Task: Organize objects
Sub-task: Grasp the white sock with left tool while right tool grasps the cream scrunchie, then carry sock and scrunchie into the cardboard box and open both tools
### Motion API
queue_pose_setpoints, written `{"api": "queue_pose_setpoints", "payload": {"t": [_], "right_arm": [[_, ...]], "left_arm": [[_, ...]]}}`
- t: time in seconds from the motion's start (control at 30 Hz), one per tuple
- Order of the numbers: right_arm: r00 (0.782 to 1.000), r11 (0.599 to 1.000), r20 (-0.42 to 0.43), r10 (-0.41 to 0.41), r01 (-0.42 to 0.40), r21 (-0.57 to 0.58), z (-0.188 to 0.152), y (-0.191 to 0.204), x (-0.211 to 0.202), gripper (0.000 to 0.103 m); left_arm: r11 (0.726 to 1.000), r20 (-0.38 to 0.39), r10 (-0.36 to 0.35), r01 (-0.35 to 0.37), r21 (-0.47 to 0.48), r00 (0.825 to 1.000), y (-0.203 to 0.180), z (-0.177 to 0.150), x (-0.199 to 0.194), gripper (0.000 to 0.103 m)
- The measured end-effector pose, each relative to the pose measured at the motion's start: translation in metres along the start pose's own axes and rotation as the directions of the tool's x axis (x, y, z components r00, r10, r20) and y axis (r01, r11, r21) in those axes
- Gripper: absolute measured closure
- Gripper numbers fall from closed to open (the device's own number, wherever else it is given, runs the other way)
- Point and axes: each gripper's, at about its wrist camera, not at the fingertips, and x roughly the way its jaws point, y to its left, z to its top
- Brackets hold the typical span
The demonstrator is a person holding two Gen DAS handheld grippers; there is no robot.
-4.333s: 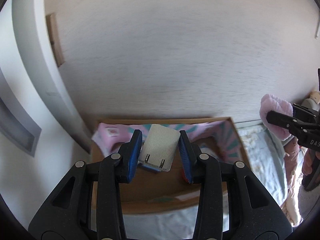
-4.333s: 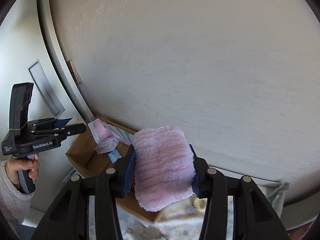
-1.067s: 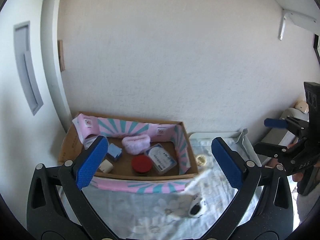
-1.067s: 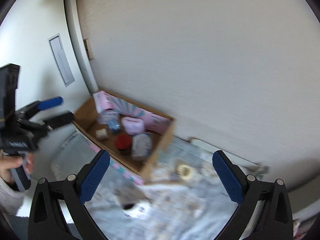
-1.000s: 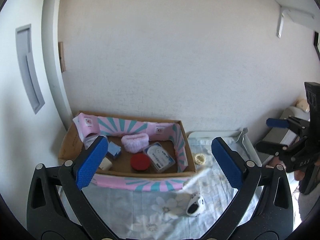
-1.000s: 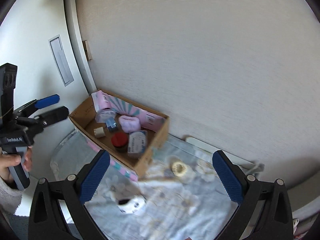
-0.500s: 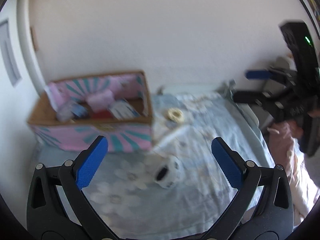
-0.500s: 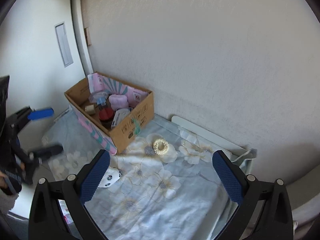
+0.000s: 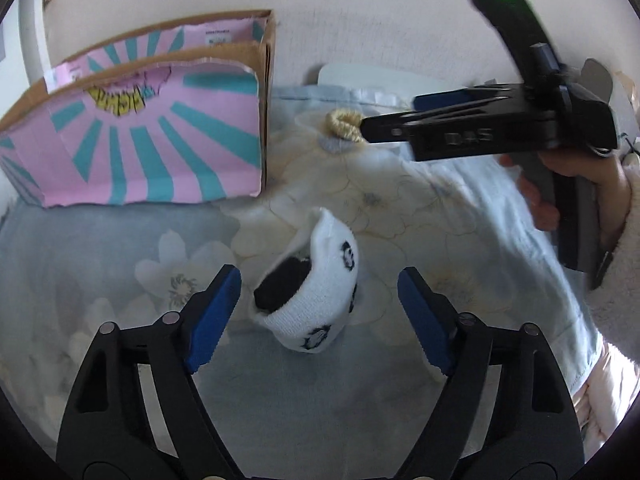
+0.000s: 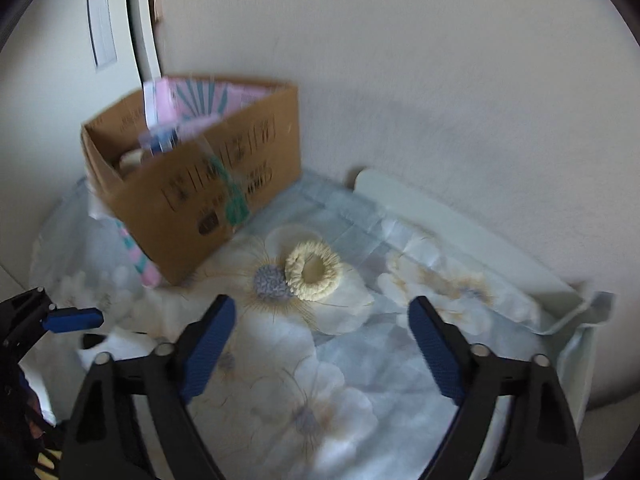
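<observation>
**Both claws spread wide over the flowered sheet**

Nearest to me, the left gripper (image 9: pixel 319 312) hangs low with its blue pads spread wide, gripping nothing; the white knitted band (image 9: pixel 310 294) with dark little faces lies on the flowered sheet (image 9: pixel 460 208) right between those pads, touching neither.

The right gripper (image 10: pixel 322 354) is likewise spread wide and empty. Just beyond its fingertips the cream scrunchie (image 10: pixel 314 265) lies flat on the sheet, touching a grey-blue flower centre printed on the cloth. From the left wrist view the scrunchie (image 9: pixel 343 125) is partly hidden behind the right gripper's black fingers.

Farther back, at the sheet's far left corner against the wall (image 10: pixel 440 80), stands the cardboard box (image 10: pixel 224 184), its front dressed in pink paper with teal rays. A few things show over its rim, too blurred to name.
</observation>
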Motion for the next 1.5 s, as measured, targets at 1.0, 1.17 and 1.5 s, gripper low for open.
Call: {"api": "queue_pose_setpoints", "payload": {"t": [1.0, 1.17, 1.5], "right_arm": [[0.999, 0.99, -0.044, -0.015, 0.021, 0.142, 0.018, -0.009, -0.009, 0.078], [0.997, 0.969, -0.01, -0.08, 0.08, 0.234, 0.029, -0.007, -0.082, 0.078], [0.955, 0.874, 0.009, -0.298, 0.268, 0.406, 0.052, 0.02, -0.237, 0.078]], "left_arm": [[0.999, 0.006, -0.02, 0.019, 0.031, 1.0, 0.007, 0.035, -0.023, 0.068], [0.998, 0.051, -0.033, 0.03, 0.062, 0.998, 0.006, 0.08, -0.071, 0.068], [0.978, 0.118, -0.183, 0.169, 0.123, 0.976, 0.001, 0.157, -0.164, 0.068]]}}
